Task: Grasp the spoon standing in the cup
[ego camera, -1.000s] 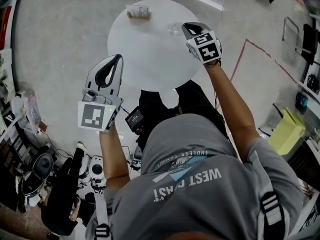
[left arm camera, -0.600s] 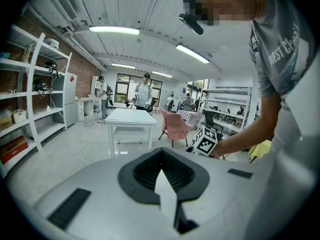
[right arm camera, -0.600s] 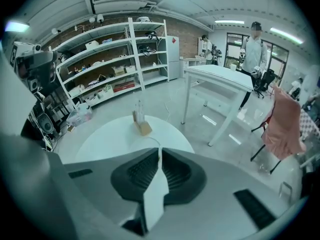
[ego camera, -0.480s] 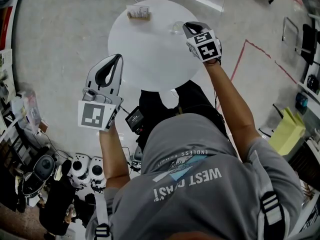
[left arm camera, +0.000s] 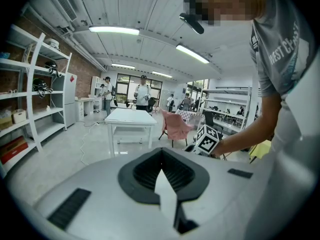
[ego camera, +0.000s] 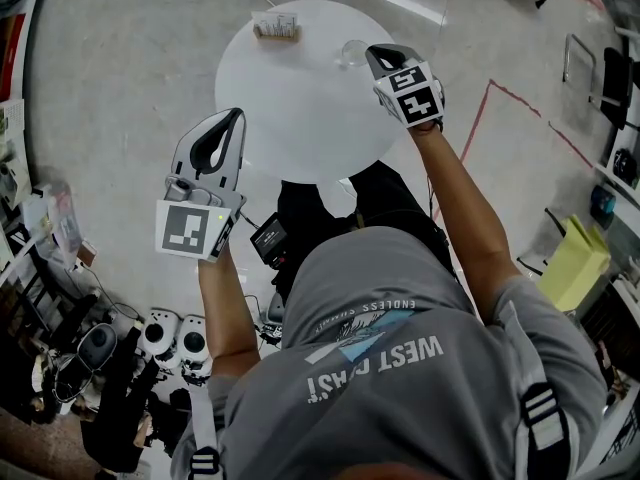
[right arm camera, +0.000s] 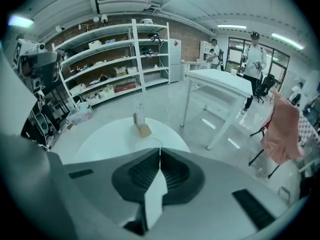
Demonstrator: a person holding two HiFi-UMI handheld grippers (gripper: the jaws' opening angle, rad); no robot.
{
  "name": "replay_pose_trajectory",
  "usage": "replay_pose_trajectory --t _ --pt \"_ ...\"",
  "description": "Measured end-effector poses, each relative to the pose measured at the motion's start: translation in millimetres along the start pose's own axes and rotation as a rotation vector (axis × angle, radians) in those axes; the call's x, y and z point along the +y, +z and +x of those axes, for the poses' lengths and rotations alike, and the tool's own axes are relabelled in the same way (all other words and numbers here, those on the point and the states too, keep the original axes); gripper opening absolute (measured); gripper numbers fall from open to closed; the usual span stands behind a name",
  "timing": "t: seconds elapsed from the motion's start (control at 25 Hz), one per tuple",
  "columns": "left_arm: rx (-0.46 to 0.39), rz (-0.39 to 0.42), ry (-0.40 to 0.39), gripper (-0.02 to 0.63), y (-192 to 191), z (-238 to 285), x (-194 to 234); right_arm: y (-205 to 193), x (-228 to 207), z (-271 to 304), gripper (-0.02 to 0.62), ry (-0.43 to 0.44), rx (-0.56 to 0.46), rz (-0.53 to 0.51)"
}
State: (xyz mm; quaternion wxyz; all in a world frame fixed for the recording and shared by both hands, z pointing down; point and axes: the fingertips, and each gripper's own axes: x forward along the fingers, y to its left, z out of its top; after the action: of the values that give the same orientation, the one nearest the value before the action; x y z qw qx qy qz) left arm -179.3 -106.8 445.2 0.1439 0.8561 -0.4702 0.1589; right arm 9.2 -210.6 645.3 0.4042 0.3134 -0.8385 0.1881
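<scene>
Right gripper point(ego camera: 373, 54), jaws just closed together, is held with the clear cup point(ego camera: 352, 53) just beyond its fingertips; no spoon can be made out between them. An empty grasp is risked, or a tipped cup. Left gripper point(ego camera: 236, 116) is kept shut, well apart.

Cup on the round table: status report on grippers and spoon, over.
Left gripper shut, empty, away from the cup. Right gripper just closed at the cup rim; spoon not discernible between jaws. Nothing in the way.

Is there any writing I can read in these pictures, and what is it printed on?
"WEST COAST": grey T-shirt's back, upside down.
"ENDLESS": smaller print beside it; the next word is too blurred.
Marker cubes: black-and-white patterns, no letters.
Stand on the round table: too small to read.
</scene>
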Motion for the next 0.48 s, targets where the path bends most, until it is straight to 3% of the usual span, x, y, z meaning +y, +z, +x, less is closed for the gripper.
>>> replay_pose_trajectory --t 0.48 --pt "0.001 0.012 -0.001 0.003 0.0 -1.7 -4.4 7.6 -2.0 -20.2 0.005 0.017 -0.058 0.042"
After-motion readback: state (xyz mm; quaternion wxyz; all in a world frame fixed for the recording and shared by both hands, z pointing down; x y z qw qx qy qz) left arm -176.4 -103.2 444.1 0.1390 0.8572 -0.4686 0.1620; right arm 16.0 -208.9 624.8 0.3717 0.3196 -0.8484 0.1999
